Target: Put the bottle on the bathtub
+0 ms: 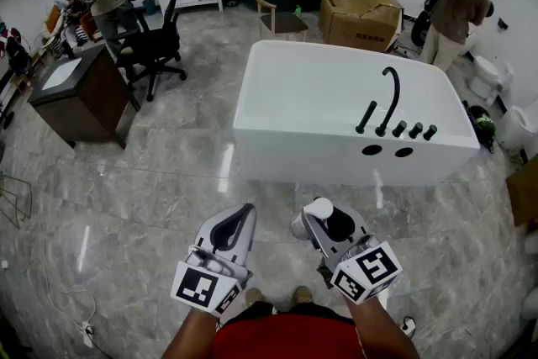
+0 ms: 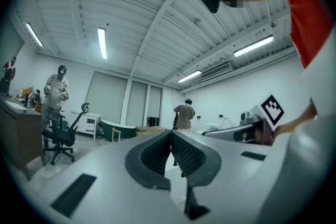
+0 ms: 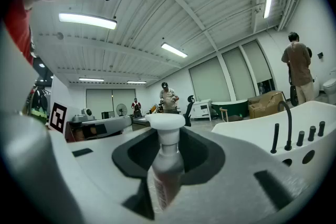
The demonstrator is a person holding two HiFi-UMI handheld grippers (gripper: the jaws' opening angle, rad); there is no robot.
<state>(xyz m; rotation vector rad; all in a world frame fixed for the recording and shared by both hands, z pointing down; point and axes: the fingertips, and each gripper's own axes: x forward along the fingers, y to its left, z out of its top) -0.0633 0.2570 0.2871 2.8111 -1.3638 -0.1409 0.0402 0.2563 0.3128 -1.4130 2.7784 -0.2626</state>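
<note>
The bottle (image 3: 166, 162), slim and clear with a round white cap, stands upright, clamped between the right gripper's (image 1: 326, 223) dark pads. It is over the glossy marble floor (image 1: 126, 206), near the smooth white bathtub (image 1: 311, 154). The left gripper's (image 2: 170, 139) ribbed jaws are pressed together, empty.

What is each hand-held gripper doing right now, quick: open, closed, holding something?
Left hand-held gripper: closed, jaws together, nothing between them.
Right hand-held gripper: closed on the bottle.
</note>
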